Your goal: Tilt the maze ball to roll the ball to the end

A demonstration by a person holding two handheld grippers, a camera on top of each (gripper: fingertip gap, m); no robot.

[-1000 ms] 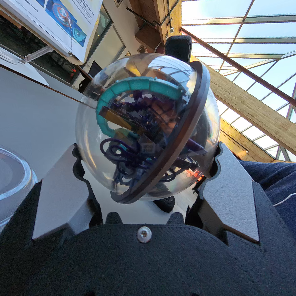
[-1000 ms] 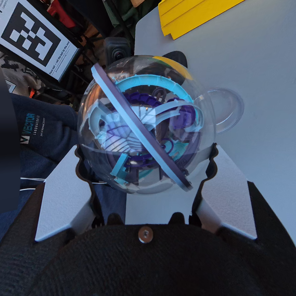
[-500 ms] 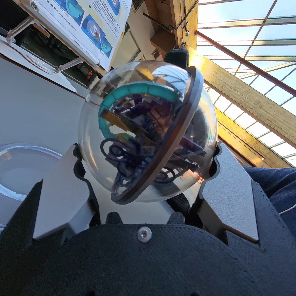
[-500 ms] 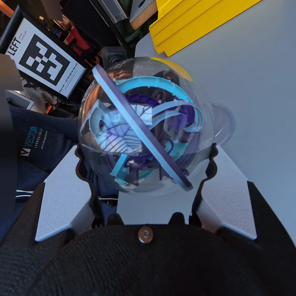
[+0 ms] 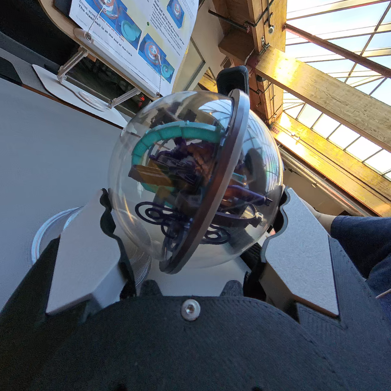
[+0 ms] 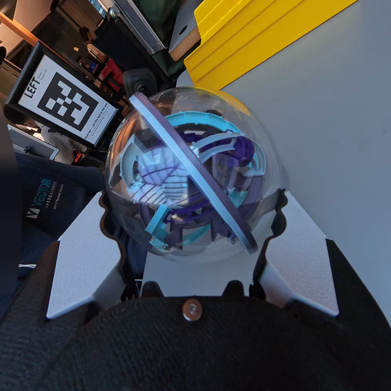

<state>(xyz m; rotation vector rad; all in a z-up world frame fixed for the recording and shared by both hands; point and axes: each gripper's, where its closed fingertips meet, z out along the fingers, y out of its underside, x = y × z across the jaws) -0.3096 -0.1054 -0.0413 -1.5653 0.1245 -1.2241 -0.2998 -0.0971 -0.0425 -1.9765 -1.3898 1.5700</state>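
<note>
The maze ball [image 5: 190, 169] is a clear sphere with teal and purple tracks and a dark ring around its middle. It is held in the air between both grippers, with the ring tilted. My left gripper [image 5: 194, 196] is shut on its sides. My right gripper [image 6: 192, 195] is shut on the same ball [image 6: 190, 169] from the opposite side. The right gripper's black tip [image 5: 232, 78] shows behind the ball in the left wrist view. The left gripper's camera [image 6: 139, 84] shows behind it in the right wrist view. I cannot make out the small steel ball inside.
A clear round stand dish [image 5: 48, 232] sits on the grey table [image 6: 328, 148] under my left finger. An instruction sheet on a stand [image 5: 131, 31] is at the table's far edge. A yellow bin [image 6: 254, 42] is at the back. A person's dark blue clothing [image 6: 53, 201] is close by.
Both grippers have swung together with the ball, tilting it. In the left view the clear dish slid in under the left finger. In the right view it went out of sight behind the ball.
</note>
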